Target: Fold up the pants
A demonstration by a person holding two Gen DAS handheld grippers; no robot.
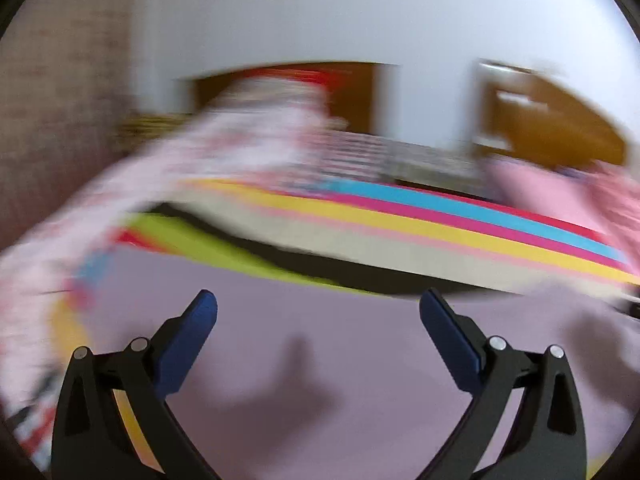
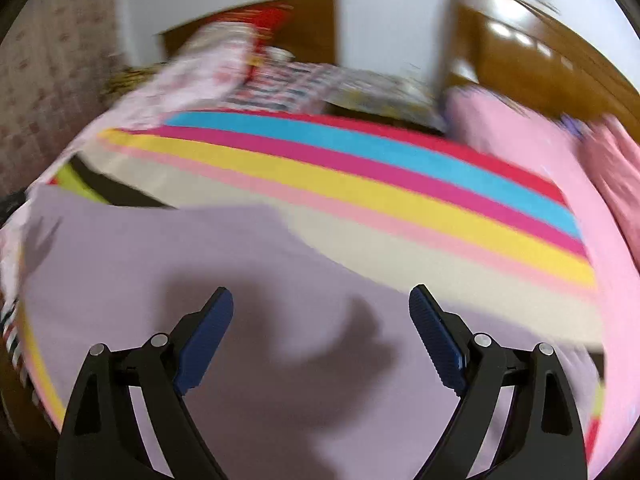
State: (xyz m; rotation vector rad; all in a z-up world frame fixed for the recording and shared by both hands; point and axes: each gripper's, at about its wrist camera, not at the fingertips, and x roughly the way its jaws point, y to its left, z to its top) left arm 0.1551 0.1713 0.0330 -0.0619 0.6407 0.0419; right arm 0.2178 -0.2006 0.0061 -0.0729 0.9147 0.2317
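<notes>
Pants: the lavender pants [image 2: 256, 280] lie spread flat on the bed, directly under and ahead of both pairs of fingers; in the left wrist view the same cloth [image 1: 320, 340] fills the space between the fingers.
Right gripper [image 2: 321, 300]: fingers spread wide, holding nothing, hovering above the pants with its shadow cast on the cloth.
Left gripper [image 1: 318, 305]: fingers spread wide, empty, above the pants.
Bedspread: the striped cover [image 2: 360, 176], in yellow, magenta, blue and red bands, lies beyond the fingertips.
Pink pillow [image 2: 520, 152]: ahead and to the right of the right fingers.
Patterned cloth [image 1: 180, 160]: blurred, ahead and left of the left fingers.
Headboard [image 2: 540, 60]: brown wood, far ahead on the right.
</notes>
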